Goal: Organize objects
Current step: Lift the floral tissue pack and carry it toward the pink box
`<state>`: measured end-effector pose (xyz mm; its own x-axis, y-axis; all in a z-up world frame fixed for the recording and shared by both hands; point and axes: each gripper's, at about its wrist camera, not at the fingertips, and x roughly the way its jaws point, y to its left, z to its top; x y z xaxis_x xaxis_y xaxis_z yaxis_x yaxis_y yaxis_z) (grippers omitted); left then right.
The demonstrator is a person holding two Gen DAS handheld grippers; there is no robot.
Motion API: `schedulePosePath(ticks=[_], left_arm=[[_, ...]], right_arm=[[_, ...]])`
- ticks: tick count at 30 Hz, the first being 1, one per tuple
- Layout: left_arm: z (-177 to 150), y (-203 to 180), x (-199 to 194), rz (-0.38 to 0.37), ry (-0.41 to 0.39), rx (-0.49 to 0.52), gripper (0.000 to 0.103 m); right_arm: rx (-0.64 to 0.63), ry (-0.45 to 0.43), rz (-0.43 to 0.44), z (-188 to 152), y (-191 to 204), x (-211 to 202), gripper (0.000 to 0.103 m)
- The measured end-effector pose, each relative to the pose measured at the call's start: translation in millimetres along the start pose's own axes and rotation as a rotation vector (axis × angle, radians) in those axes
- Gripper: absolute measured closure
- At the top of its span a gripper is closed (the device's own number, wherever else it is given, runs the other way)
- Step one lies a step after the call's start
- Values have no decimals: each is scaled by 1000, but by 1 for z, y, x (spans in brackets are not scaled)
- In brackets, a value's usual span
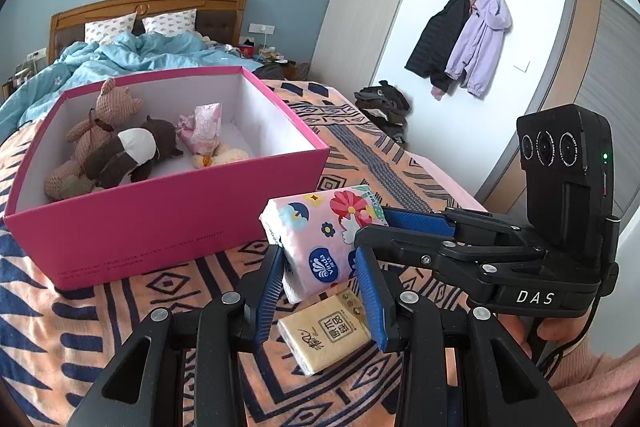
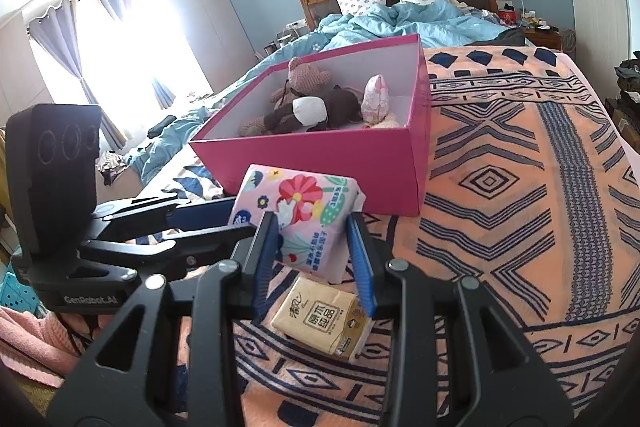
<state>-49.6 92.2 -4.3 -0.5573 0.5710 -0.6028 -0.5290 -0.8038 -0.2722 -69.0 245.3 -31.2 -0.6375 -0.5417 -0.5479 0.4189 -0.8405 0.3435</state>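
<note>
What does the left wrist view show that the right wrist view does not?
Only the left wrist view shows the black and lilac jackets hanging on wall hooks. Only the right wrist view shows the bright window with purple curtains. Both show the pink cardboard box and the floral pink tissue pack, gripped by both grippers.

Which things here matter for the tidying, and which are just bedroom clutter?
Job:
- flowered tissue pack, held by both grippers
- tan tissue pack on the blanket
- pink box holding plush toys

Lying about:
- coats on wall hooks
- blue duvet
- clothes pile
</note>
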Motion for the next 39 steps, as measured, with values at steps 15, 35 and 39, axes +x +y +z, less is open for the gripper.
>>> schedulePosePath(ticks=[15, 35, 39], left_arm=[[7, -2, -4, 9, -26, 19, 66], [19, 1, -7, 21, -52, 32, 66], [22, 2, -8, 20, -58, 30, 66]], right_arm=[[-23, -21, -7, 8, 4, -4, 64], [-50, -43, -12, 22, 7, -5, 64], [-56, -47, -13, 26, 7, -5, 64]])
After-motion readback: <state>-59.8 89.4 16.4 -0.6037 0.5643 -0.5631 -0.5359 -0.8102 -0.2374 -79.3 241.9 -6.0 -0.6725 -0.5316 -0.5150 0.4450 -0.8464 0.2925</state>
